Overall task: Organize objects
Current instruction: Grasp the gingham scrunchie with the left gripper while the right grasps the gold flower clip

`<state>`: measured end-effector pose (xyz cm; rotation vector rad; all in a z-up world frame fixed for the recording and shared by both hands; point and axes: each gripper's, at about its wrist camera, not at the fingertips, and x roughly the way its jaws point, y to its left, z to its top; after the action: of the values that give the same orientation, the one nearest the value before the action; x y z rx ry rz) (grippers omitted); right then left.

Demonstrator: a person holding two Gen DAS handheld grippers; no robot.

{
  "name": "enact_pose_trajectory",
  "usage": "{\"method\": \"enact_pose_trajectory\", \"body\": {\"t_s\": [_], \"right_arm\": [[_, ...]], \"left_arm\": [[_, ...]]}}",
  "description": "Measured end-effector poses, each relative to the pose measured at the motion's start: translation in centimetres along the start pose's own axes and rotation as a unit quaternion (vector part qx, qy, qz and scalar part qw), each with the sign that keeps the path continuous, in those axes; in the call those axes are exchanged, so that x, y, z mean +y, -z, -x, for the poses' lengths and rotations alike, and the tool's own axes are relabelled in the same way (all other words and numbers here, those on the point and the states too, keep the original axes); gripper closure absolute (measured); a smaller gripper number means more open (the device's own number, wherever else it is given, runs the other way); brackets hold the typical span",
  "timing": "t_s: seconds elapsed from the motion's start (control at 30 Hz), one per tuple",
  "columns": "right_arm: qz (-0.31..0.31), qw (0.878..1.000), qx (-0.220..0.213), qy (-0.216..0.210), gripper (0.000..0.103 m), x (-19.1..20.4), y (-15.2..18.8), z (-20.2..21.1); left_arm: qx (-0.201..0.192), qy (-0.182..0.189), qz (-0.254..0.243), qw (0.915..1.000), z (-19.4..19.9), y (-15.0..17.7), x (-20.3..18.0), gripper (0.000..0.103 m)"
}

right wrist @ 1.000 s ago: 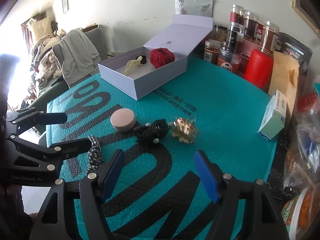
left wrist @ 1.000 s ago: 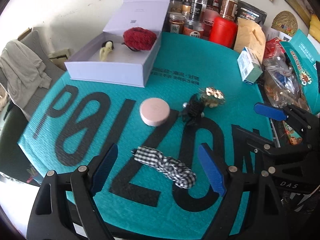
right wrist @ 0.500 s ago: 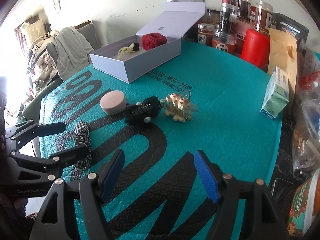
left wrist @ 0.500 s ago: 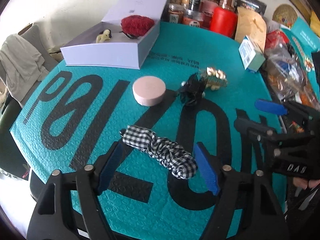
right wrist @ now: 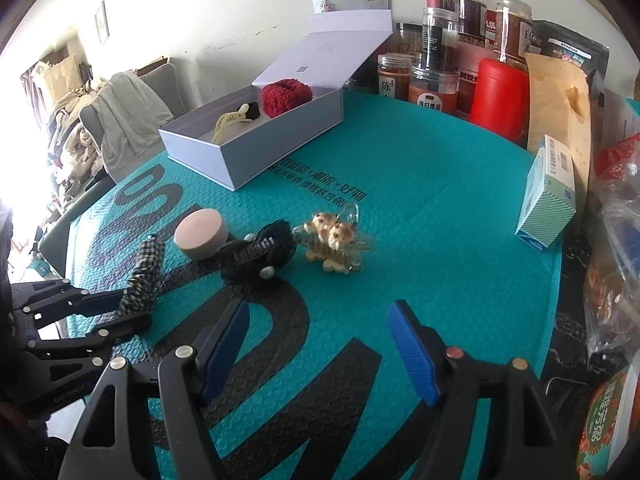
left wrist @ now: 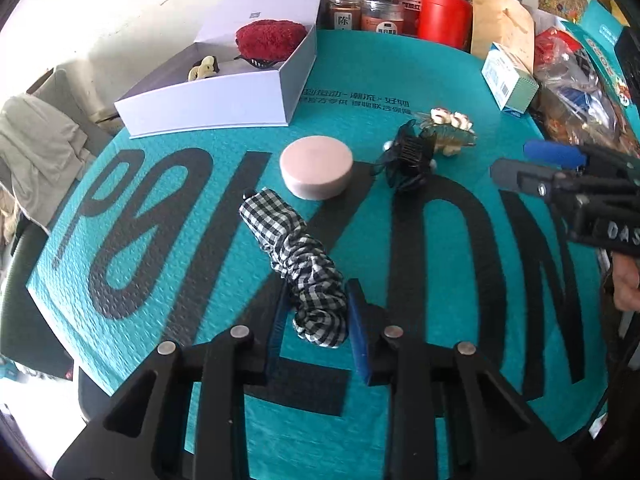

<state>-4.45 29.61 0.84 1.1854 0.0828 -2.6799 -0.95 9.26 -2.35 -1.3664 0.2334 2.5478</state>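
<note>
Pinching the near end of the checked scrunchie (left wrist: 298, 264), my left gripper (left wrist: 316, 324) sits at lower centre of the left wrist view, its blue jaws drawn in close on either side of the cloth. The rest of the scrunchie trails up and left across the teal mat (left wrist: 168, 216) on the tabletop, its far end just beside the round pink case (left wrist: 317, 166). Upper left in that view stands the open white box (left wrist: 216, 100), holding a cream hair clip (left wrist: 202, 68) and a red scrunchie (left wrist: 266, 38). Right of the pink case lies the black claw clip (left wrist: 408, 158), touching the clear clip with beige bear figures (left wrist: 450, 130) behind it. At the right edge my right gripper (left wrist: 536, 164) comes in from the side.

In the right wrist view, the left gripper (right wrist: 132, 312) shows at lower left with the scrunchie (right wrist: 144, 276) between its jaws. Moving right, the pink case (right wrist: 200, 233), black claw clip (right wrist: 256, 254) and bear clip (right wrist: 332, 244) line up mid-frame, with the box (right wrist: 256, 148) above them. My right gripper (right wrist: 320, 348) hovers at bottom centre, jaws spread wide, holding nothing. Jars (right wrist: 436, 52) and a red canister (right wrist: 498, 96) crowd the upper right.
</note>
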Motion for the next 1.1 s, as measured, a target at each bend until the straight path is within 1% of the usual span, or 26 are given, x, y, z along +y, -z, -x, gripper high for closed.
{"method": "enact_pose_trajectory", "body": {"t_s": [0.1,0.23,0.47,0.57,0.63,0.67,0.77,0.83,0.97,1.1], "right_arm": [[0.018,1.000,-0.004,0.024,0.030,0.2,-0.4,-0.8],[0.017,1.000,0.001,0.023,0.031,0.0,-1.4,-1.8],[0.038,0.998,0.009,0.047,0.031,-0.1,-3.2,-4.2],[0.041,0.998,0.016,0.037,0.031,-0.2,-3.7,-5.1],[0.045,0.998,0.023,0.026,0.042,-0.2,-3.8,-5.6],[0.048,0.998,0.030,0.019,0.051,-0.1,-3.8,-5.9],[0.043,0.997,0.056,-0.008,0.069,-0.1,-3.7,-6.5],[0.030,0.998,0.053,-0.013,0.072,-0.3,-3.6,-6.2],[0.024,0.998,0.050,-0.009,0.072,-0.7,-3.0,-5.3],[0.020,0.999,0.046,-0.007,0.073,-0.8,-2.3,-4.0]], "left_arm": [[-0.004,0.001,-0.005,1.0000,0.0,-0.1,0.8,0.076],[-0.002,0.007,0.017,0.9998,-0.3,-0.3,2.6,0.076],[-0.001,0.004,0.048,0.9988,-1.2,-1.1,4.9,0.076],[-0.004,0.007,0.053,0.9986,-1.5,-1.7,5.2,0.076],[-0.005,0.008,0.053,0.9986,-1.7,-1.9,5.2,0.076],[-0.005,0.008,0.052,0.9986,-1.8,-2.0,5.1,0.076],[-0.006,0.010,0.047,0.9988,-2.0,-2.3,4.7,0.076],[-0.007,0.014,0.044,0.9989,-2.1,-2.4,4.5,0.076],[-0.011,0.032,0.043,0.9985,-2.0,-2.6,4.1,0.076],[-0.013,0.039,0.034,0.9986,-1.8,-2.4,3.5,0.076]]}}
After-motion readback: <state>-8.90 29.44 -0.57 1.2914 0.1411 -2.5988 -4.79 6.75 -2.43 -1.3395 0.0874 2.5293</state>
